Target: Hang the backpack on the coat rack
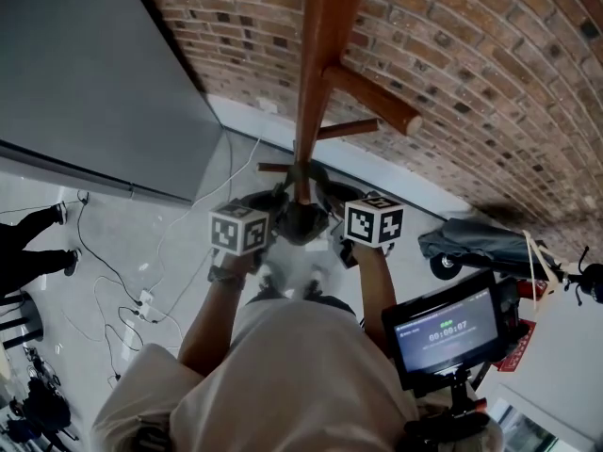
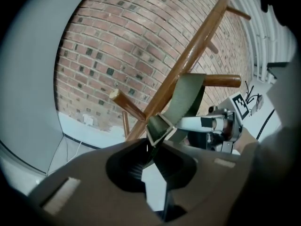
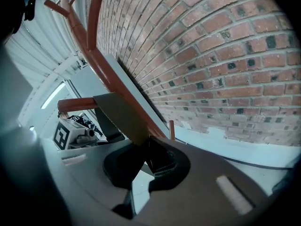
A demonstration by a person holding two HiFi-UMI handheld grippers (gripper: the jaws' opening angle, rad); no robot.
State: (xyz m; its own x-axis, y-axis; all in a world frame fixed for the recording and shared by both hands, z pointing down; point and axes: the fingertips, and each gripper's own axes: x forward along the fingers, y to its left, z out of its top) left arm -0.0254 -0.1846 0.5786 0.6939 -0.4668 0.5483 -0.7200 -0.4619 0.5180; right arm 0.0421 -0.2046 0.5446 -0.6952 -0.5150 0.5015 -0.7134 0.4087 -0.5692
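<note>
The wooden coat rack [image 1: 316,83] rises in front of a brick wall, with a thick peg [image 1: 377,97] jutting right. A dark backpack [image 1: 300,222] hangs at the pole between my two grippers. My left gripper [image 1: 275,219] is shut on the backpack's olive strap [image 2: 188,98] by its buckle. That strap runs up over a peg [image 2: 221,81]. My right gripper [image 1: 332,226] is shut on the same webbing [image 3: 122,114], which climbs toward the peg [image 3: 75,105] beside the pole [image 3: 108,69]. Most of the bag is hidden by the grippers and my arms.
The brick wall [image 1: 471,55] stands right behind the rack. A grey panel [image 1: 85,73] fills the left. Cables [image 1: 141,299] trail over the floor, where a person's legs [image 1: 33,243] show at the left edge. A screen with a timer [image 1: 448,332] and a wheeled cart [image 1: 490,243] are at the right.
</note>
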